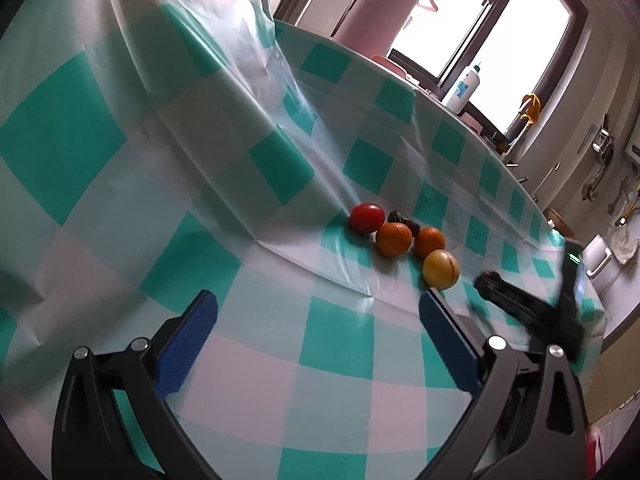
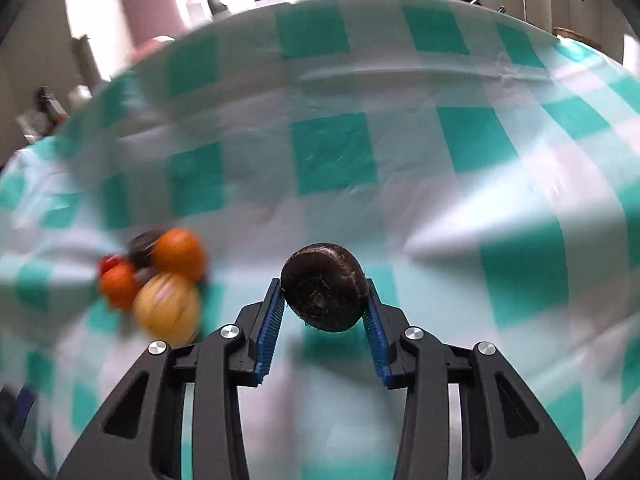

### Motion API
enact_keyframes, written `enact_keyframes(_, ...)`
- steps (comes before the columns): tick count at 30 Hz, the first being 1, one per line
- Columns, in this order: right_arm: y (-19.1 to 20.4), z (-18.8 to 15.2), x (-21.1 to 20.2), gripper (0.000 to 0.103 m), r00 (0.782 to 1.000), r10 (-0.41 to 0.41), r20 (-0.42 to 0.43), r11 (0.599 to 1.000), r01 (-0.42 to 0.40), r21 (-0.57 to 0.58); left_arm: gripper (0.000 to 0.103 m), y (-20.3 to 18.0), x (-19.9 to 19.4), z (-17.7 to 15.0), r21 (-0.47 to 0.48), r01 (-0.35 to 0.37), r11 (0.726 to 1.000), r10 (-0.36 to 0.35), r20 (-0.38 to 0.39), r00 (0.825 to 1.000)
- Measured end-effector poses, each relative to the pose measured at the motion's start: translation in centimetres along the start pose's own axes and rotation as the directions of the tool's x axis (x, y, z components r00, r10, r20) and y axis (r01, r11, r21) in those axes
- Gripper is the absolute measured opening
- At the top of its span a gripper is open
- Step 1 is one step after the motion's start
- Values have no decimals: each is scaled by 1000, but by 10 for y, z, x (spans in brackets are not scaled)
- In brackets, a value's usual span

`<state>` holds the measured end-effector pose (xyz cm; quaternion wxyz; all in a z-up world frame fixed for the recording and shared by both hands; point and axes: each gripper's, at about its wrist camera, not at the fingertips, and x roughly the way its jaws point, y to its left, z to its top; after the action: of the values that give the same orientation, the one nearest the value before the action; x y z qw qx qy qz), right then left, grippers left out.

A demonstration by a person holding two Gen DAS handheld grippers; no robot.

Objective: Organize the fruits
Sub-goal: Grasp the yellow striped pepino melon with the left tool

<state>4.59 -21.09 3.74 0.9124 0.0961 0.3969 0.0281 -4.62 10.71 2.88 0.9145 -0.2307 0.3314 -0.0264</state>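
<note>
Dark round fruit [image 2: 324,288] sits clamped between right gripper [image 2: 325,300] pads — off the cloth.

We are seeing five fruits clustering on the tablecloth [image 1: 256,184], the tomato [image 1: 366,217] sitting leftmost, two oranges [image 1: 393,239] right of it, the plum [image 1: 441,269] nearest.

Left wrist view: sitting low over the checked tablecloth [image 1: 224,208], looking forward and downward between its own fingers [image 1: 188,340], facing a window [image 1: 500,20] beyond the table's far edge.

Right wrist view: hovering nearer the cloth, tilting more steeply down, partly blurred.

Shared: both are taking in the same fruit cluster [image 1: 400,236], lying mid-distance for the left camera and close at lower left for the right.
</note>
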Motion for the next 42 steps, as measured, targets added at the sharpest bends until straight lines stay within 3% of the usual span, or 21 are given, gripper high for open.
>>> enact_keyframes(6, -16, -45, -52, 39, 987, 146, 69, 983, -152, 99, 101, -10, 5, -5, 59, 6, 998, -5, -21, 1000)
enact_keyframes(14, -25, -51, -73, 39, 956, 217, 199, 958, -248, 144, 101, -56, 14, -24, 246, 131, 960, -113, -83, 990)
enact_keyframes(21, -32, -53, -83, 40, 944, 206, 257, 952, -254, 171, 101, -108, 65, -22, 262, 117, 958, -73, -170, 983)
enact_keyframes(30, -32, -52, -83, 40, 944, 205, 257, 953, -253, 169, 100, -161, 139, -2, 311, 10, 950, 43, -165, 985)
enact_keyframes(32, -32, -52, -82, 40, 945, 206, 254, 953, -253, 168, 89, -167, 150, 0, 335, -3, 942, 65, -176, 982)
enact_keyframes(33, -32, -51, -81, 40, 945, 207, 253, 953, -253, 167, 78, -170, 156, -1, 351, 3, 936, 72, -200, 977)
enact_keyframes(34, -32, -51, -81, 40, 945, 208, 253, 953, -254, 166, 59, -170, 159, -2, 356, 16, 934, 67, -220, 973)
enact_keyframes(36, -33, -52, -81, 40, 944, 210, 254, 952, -256, 166, 44, -165, 159, -1, 356, 34, 934, 54, -234, 971)
enact_keyframes(42, -33, -54, -83, 40, 940, 221, 260, 951, -267, 158, 44, -139, 113, -12, 375, 63, 925, 4, -175, 984)
